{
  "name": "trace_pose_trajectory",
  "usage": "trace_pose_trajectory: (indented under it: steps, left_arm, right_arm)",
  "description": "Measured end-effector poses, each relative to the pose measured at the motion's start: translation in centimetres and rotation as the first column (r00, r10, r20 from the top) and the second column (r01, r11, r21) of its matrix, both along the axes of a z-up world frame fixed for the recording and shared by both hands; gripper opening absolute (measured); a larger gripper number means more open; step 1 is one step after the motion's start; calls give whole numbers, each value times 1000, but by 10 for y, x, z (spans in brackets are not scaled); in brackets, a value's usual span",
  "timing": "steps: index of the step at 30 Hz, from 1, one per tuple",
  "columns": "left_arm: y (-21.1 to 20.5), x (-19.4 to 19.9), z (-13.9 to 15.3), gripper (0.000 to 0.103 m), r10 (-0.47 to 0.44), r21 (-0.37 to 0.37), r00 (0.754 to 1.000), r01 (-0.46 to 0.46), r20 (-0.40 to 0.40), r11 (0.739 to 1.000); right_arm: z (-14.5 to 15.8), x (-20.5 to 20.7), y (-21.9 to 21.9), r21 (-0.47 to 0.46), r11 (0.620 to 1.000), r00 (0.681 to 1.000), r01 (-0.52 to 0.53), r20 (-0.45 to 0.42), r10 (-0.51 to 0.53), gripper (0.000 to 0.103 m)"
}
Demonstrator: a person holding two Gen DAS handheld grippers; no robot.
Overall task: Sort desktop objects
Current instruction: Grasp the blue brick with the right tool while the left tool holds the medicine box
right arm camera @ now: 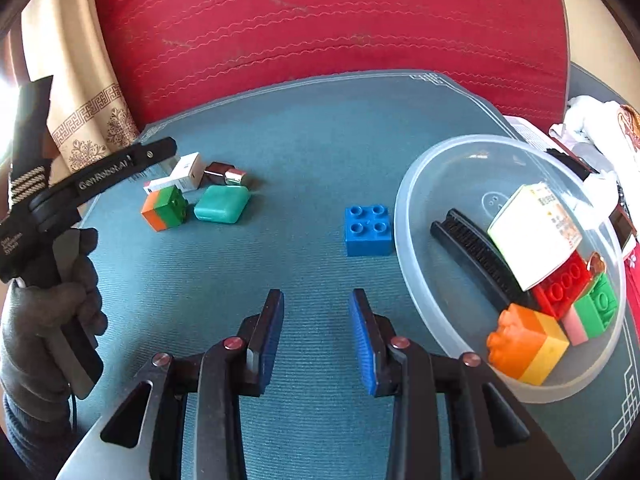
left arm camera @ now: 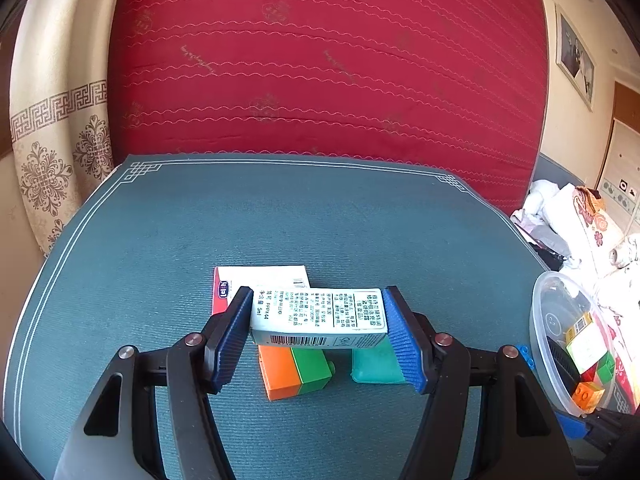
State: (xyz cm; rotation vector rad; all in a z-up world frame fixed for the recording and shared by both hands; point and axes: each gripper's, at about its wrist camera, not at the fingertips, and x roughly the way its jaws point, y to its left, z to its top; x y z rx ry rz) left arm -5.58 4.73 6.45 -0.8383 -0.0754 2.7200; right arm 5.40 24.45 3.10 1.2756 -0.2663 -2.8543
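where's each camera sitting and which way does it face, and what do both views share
Left wrist: on the left hand-held gripper, looking forward and down over the green mat; its fingers clamp a white carton.
Right wrist: on the right hand-held gripper, jaws open, facing the blue brick and clear bowl; a gloved hand shows.
Shared: mat, bowl, orange-green block, teal case.

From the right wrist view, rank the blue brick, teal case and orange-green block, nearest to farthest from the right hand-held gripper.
From the right hand-held gripper:
1. Blue brick, just ahead, slightly right, beside the clear bowl.
2. Teal case, farther ahead on the left.
3. Orange-green block, farthest left, beside the case.
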Motion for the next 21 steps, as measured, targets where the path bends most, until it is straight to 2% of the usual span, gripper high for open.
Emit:
trace_pose_trajectory:
  steps: [4,10,21]
  left_arm:
    - [1,4,1,68,3,4,1000,-3,1,1000]
    - [1,2,0,68,5,1,1000,-5,8,1000]
    - [0,0,-1,68,7,0,1000,-7,11,1000]
  right_arm:
    - [-11,-8,14,-20,997,997,69,26,-69,50]
    - [-12,-23,24,-19,994,994,109,11,-108,50]
    - [-13,-55,16,62,993,995,101,-13,-101,50]
